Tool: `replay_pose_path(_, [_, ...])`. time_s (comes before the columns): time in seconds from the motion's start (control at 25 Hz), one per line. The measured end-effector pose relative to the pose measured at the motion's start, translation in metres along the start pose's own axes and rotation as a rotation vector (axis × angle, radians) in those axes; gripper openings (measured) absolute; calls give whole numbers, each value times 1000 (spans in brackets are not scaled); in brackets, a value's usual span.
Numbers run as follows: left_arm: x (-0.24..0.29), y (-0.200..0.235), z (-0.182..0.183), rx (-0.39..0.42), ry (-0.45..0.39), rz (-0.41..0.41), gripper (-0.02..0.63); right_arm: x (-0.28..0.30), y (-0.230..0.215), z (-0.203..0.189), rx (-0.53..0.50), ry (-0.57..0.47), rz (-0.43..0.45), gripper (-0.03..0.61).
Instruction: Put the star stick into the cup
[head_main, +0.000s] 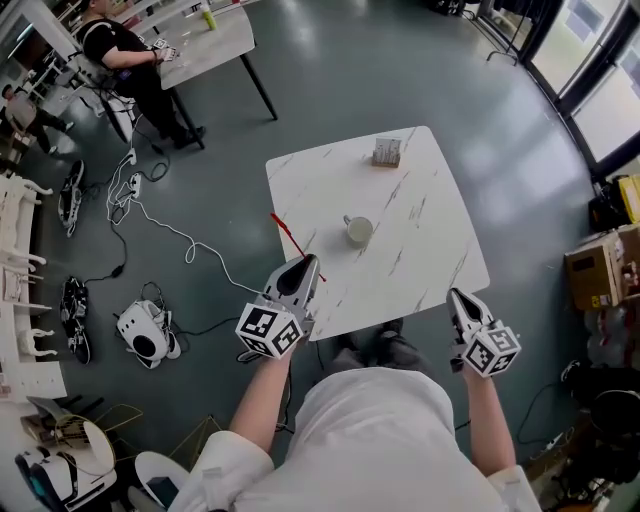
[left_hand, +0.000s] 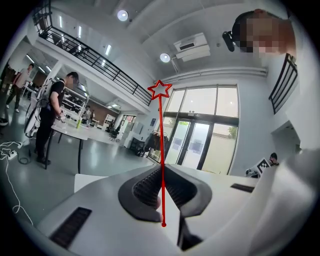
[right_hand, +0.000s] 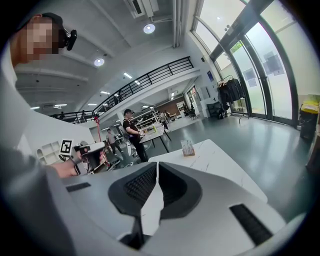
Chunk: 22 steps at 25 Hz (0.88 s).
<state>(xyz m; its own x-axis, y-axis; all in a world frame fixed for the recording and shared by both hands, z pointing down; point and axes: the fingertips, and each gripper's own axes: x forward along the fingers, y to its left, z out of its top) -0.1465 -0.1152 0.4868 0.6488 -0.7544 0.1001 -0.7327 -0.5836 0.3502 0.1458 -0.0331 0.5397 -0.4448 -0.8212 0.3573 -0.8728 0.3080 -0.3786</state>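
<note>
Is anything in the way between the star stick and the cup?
Nothing visible. The left claw grips the stick at the left edge of the table, and only bare table lies between it and the cup. The card stand sits beyond the cup.

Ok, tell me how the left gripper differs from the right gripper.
The left gripper is shut on the star stick; the right gripper is shut on nothing. The left gripper is by the table, at its left edge; the right gripper is near its right corner. Both are white, jaws together.
</note>
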Motion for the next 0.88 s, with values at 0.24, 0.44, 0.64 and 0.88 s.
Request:
replay_pose_path(0.24, [24,-3,-4,-5,-15,2,25,14,-9,1,2,23,21,29])
replay_pose_path(0.44, [37,9,-4,-13,-14,25,25,37,-9,9,6,25,54,29])
replay_pose_path(0.64, [66,18,-16,-16,-7,49,26,56,-24,13,13,49,82,29])
replay_pose_path(0.88, [109,24,-50,-39,18,78,26,64,-43,3,-1,121,127,29])
